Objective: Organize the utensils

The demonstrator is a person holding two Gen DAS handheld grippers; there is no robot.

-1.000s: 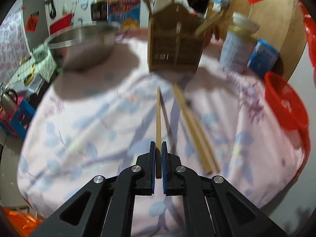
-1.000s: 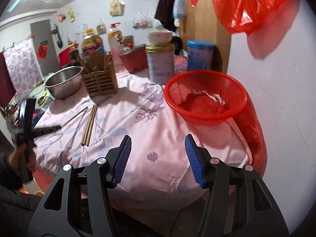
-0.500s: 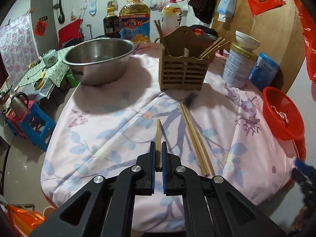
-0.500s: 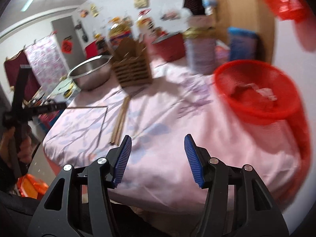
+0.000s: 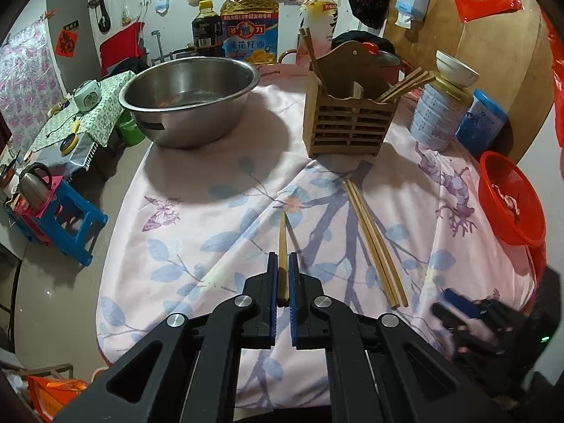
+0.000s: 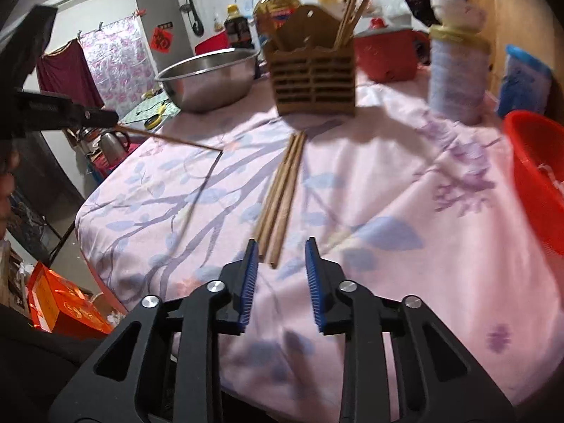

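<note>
My left gripper is shut on a single wooden chopstick, held in the air above the pink floral tablecloth; it also shows in the right wrist view. A bundle of chopsticks lies on the cloth to its right, pointing at the wooden slatted utensil holder, which has several chopsticks in it. My right gripper is open, low over the cloth, its fingertips just short of the near end of the bundle. The holder stands beyond.
A steel bowl stands at the back left, oil bottles behind it. A tin with a bowl on top and a blue tub stand right of the holder. A red basket sits at the right edge.
My left gripper has pulled back and risen with the chopstick. My right gripper has swung left from the red basket and now sits at the near end of the chopstick bundle.
</note>
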